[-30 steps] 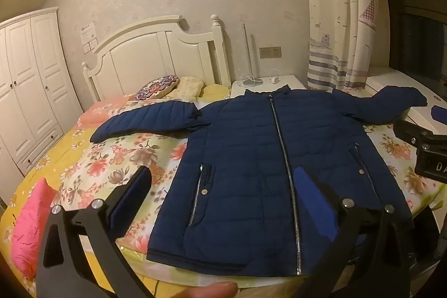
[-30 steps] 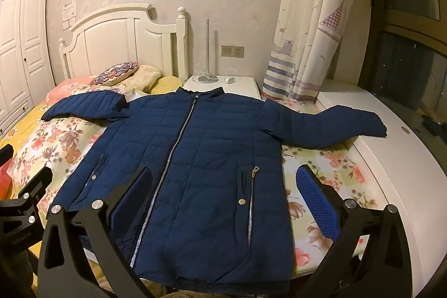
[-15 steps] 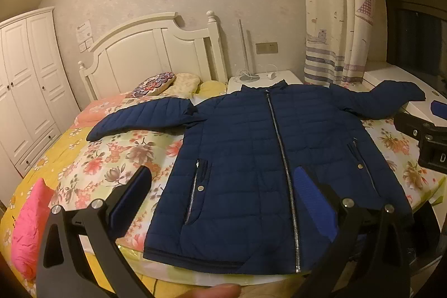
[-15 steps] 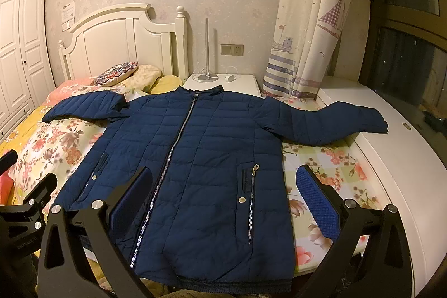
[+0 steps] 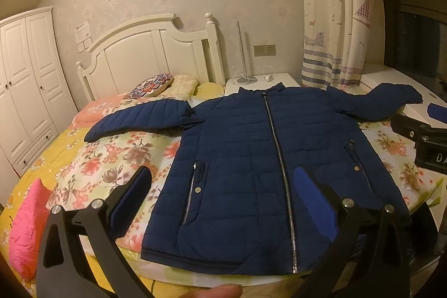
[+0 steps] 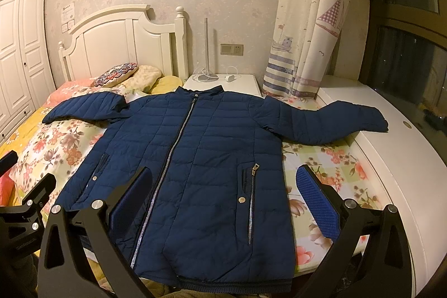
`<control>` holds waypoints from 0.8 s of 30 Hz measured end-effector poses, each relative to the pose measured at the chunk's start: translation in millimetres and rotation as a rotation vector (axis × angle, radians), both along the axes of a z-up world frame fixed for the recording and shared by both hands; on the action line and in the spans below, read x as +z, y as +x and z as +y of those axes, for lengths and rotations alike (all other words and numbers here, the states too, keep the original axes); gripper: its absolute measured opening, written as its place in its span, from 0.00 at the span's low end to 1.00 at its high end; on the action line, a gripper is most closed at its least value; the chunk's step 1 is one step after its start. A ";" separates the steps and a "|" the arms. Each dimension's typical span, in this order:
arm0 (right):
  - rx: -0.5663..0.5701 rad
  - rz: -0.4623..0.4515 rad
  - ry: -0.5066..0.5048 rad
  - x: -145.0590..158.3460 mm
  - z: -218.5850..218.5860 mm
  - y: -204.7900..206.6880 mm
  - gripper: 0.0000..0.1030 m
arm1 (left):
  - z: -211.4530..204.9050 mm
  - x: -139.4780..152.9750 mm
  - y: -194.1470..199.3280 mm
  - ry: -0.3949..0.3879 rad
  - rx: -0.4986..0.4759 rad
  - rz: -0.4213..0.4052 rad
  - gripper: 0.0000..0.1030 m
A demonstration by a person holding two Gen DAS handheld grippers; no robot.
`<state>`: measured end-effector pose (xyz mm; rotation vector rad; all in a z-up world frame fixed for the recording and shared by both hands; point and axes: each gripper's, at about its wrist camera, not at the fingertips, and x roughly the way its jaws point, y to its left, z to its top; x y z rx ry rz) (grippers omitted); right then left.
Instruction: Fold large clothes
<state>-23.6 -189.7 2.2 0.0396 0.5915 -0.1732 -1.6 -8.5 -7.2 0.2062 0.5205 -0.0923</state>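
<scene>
A navy quilted jacket lies flat and zipped on the flowered bed cover, collar toward the headboard, both sleeves spread out sideways. My left gripper hovers open above the jacket's hem, nothing between its blue pads. In its own view my right gripper also stands open over the lower right part of the jacket, holding nothing. The right gripper's body shows at the right edge of the left wrist view, and the left gripper's body at the lower left of the right wrist view.
White headboard with pillows at the far end. A white nightstand with a lamp stands behind the collar. A white ledge runs along the bed's right side under a curtain. Pink cushion at left, wardrobe beyond.
Both grippers have shifted slightly, so the jacket sits a little more centred in each view. The jacket itself has not moved, and both grippers stay open.
</scene>
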 end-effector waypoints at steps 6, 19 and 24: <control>0.002 0.002 0.002 -0.2 -0.1 -0.4 0.96 | 0.7 -0.5 -0.4 -0.001 -0.004 0.009 0.98; 0.001 0.002 0.005 -0.8 -0.5 -0.5 0.96 | 0.5 -3.0 1.0 0.001 -0.005 0.013 0.98; 0.002 0.002 0.006 -1.6 -0.6 -0.5 0.96 | -0.8 -5.1 2.7 0.002 -0.006 0.019 0.98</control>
